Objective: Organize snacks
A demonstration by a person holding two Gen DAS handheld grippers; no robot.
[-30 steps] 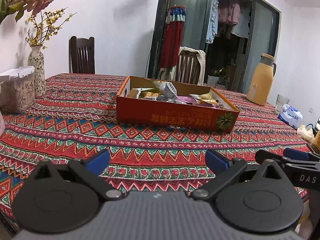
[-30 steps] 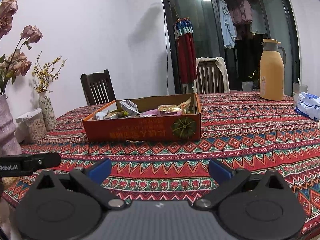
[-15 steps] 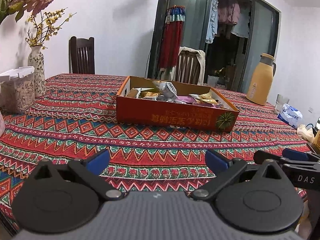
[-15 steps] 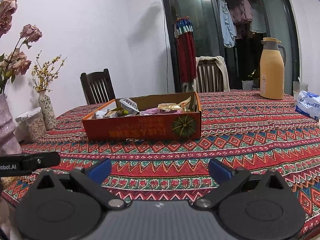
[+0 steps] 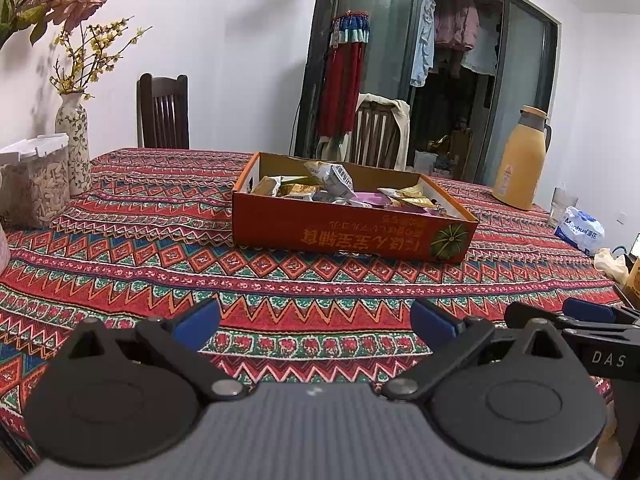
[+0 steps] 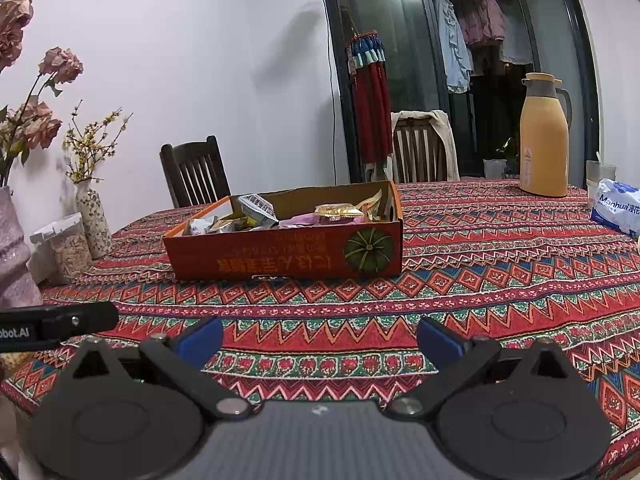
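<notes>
Reading both wrist views, notes as follows.

Snacks (image 5: 340, 188): loose wrapped packets heaped inside the box; white, gold and pink wrappers show above the rim. I cannot count them.

Box (image 5: 348, 236): orange cardboard tray, open top, printed lettering upside down and a green pumpkin picture on its near wall. It sits near the middle of the worktop, well ahead of both sets of tongs.

Worktop (image 5: 160, 248): covered by a red patterned cloth with zigzag and diamond bands.

Left tongs (image 5: 314, 322): blue-tipped fingers spread wide, nothing between them, held low over the near edge of the worktop, pointed at the box.

Right tongs (image 6: 320, 340): same posture, fingers wide apart and empty, box ahead and slightly to the left in its view. I also see these tongs at the right edge of the left wrist view.

Thermos (image 6: 544, 140): yellow-orange, upright, far right of the worktop, well apart from the box.

Tissue pack (image 6: 618, 206): white and blue, near the thermos on the right side.

Jar (image 5: 36, 184): clear container with a white lid, pale contents, left edge of the worktop.

Vase (image 5: 74, 144): patterned, holding yellow flower sprigs, just beside the jar.

Chairs (image 5: 164, 112): dark wood, at the far side of the worktop.
</notes>
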